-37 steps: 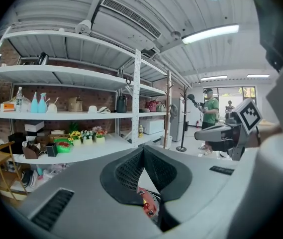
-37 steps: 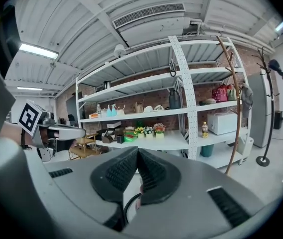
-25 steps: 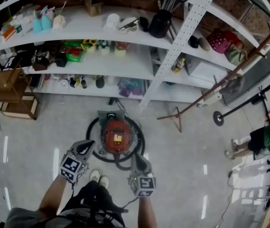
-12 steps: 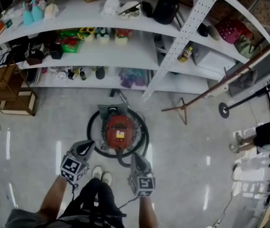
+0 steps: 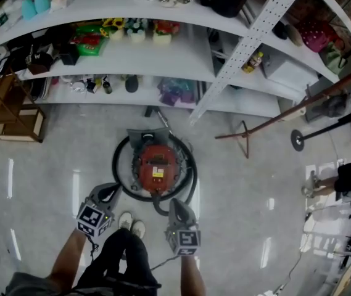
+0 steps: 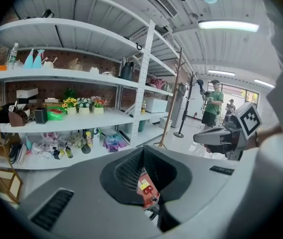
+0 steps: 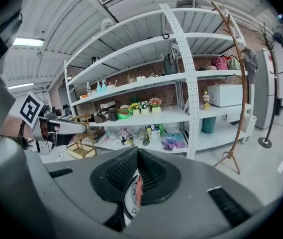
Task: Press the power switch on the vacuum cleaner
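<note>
Grippers come first: left gripper (image 5: 110, 192) and right gripper (image 5: 176, 203), both clenched and empty, keep their stand-off beside the red vacuum cleaner (image 5: 156, 168) on the floor. Only the viewpoint has shifted, pushing the shelves (image 5: 181, 60) up-frame. Judgement: switch not yet pressed.

- Open floor (image 5: 237, 202) is left on both sides of the vacuum cleaner (image 5: 156, 170); its top is uncovered from above.
- Black hose (image 5: 117, 165) is looped closely around the body.
- Shelving (image 5: 163, 60) stands just behind it, and a coat stand (image 5: 244, 142) near its right.
</note>
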The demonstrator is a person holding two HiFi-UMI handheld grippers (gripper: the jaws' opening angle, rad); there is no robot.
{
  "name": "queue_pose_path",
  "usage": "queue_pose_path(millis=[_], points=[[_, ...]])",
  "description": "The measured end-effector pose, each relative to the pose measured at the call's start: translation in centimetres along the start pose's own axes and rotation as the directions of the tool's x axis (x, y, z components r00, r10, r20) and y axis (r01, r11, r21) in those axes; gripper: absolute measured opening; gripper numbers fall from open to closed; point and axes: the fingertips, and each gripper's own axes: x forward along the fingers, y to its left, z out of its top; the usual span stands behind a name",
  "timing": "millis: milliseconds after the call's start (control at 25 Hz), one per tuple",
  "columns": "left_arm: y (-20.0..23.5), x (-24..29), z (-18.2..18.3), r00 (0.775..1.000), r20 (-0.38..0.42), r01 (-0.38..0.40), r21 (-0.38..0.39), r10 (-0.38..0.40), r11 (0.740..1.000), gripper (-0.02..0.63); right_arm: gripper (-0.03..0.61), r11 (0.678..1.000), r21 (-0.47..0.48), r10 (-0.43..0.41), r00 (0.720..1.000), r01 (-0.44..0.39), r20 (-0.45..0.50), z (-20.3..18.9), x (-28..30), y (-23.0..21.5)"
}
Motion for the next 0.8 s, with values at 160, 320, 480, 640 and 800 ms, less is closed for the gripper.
queue_pose_path(millis=[160,320,480,640,800], points=[[0.1,1.3,-1.6,1.0,-0.011,0.027,0.0,-0.027,1.0,0.009,0.012,1.0,0.001,0.006,1.0,-0.006,-0.015,-1.6,1.3,-0.3],[0.8,2.5,-3.5,0.999,-0.025,0.032,-0.004,-0.032,0.999,0.009,0.012,1.0,-0.006,0.01,1.0,-0.01,-0.024,-3.3,2.9,-0.6],[1.2,3.9,-5.0,0.999,-0.03,0.042,-0.014,-0.042,0.999,0.009,0.012,1.0,-0.006,0.01,0.999,-0.01,-0.034,-4.8,4.7,-1.2],[1.3,4.9,-6.6,0.998,-0.045,0.052,-0.028,-0.053,0.998,0.009,0.012,1.0,-0.003,0.028,0.999,-0.028,-0.042,-6.7,6.5,-1.7],[1.5,5.6,-8.4,0.996,-0.065,0.053,-0.045,-0.056,0.998,0.009,0.012,0.998,-0.023,0.056,0.997,-0.058,-0.058,-8.9,8.1,-2.0]])
